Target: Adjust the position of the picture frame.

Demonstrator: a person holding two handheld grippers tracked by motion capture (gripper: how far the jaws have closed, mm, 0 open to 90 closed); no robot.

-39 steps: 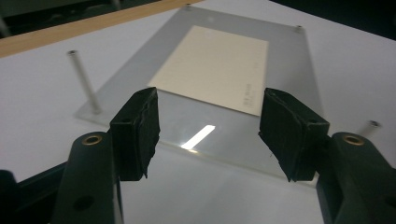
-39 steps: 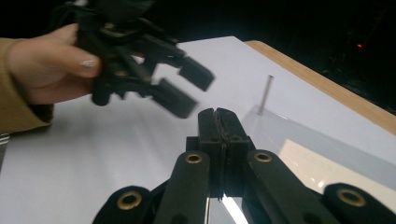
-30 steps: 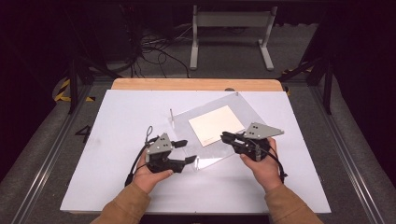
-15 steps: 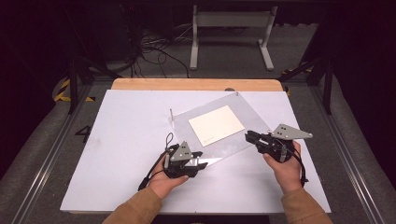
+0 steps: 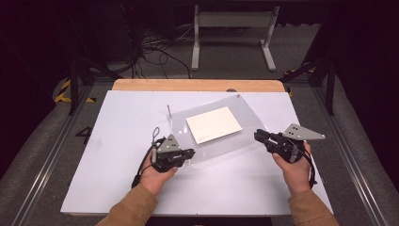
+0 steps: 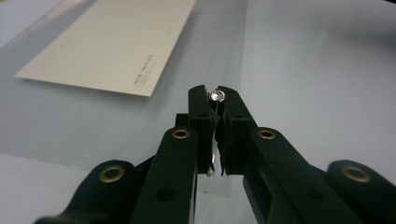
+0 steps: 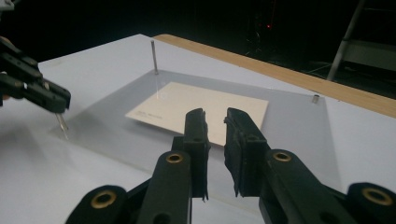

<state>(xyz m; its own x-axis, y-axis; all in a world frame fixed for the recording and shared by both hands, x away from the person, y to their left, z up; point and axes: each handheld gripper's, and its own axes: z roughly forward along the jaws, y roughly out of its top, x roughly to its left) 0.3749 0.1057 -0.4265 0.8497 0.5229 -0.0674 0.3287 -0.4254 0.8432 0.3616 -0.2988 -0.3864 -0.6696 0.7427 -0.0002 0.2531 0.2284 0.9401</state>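
Pin (image 6: pixel 216 96) clamped in left gripper (image 5: pixel 186 155) (card (image 5: pixel 214 124) just beyond).

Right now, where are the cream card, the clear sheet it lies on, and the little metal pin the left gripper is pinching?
cream card (image 5: pixel 214 124), high view, middle of its face.
clear sheet (image 5: pixel 251 123), high view, bare part right of the card.
metal pin (image 6: pixel 216 95), left gripper view, shiny top end between the jaws.

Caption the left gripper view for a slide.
Left gripper shut on a metal pin at the clear sheet's corner.
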